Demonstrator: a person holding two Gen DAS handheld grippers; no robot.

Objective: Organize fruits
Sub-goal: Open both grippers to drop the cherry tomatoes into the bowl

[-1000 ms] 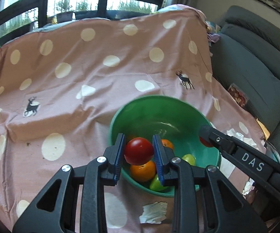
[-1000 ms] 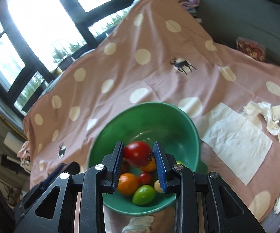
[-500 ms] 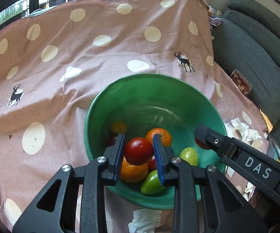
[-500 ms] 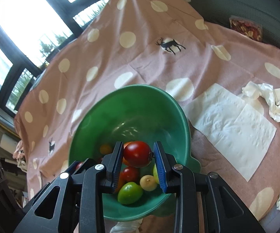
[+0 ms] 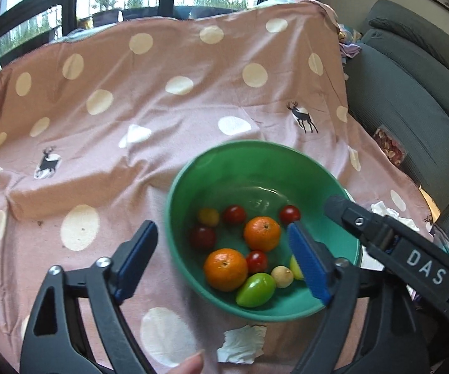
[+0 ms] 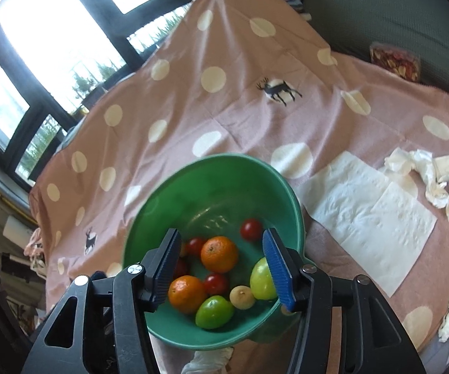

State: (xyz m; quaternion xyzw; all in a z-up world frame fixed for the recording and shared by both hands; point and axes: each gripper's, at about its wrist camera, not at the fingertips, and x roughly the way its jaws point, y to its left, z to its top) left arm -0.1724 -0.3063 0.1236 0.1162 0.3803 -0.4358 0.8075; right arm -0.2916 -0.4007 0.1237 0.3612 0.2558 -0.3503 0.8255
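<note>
A green bowl (image 5: 193, 174) of fruit is being shown near the front of a spotted pink cloth (image 5: 131, 93); a green tomato (image 5: 255, 290) is lying inside, long axis running near-left to far-right. Both the left gripper (image 5: 224, 258) and right gripper (image 6: 221, 268) are being held wide open above the bowl, with nothing gripped.

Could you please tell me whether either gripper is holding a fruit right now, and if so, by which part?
Nothing is held. The left gripper and the right gripper are both open, above the fruit lying in the green bowl.
</note>
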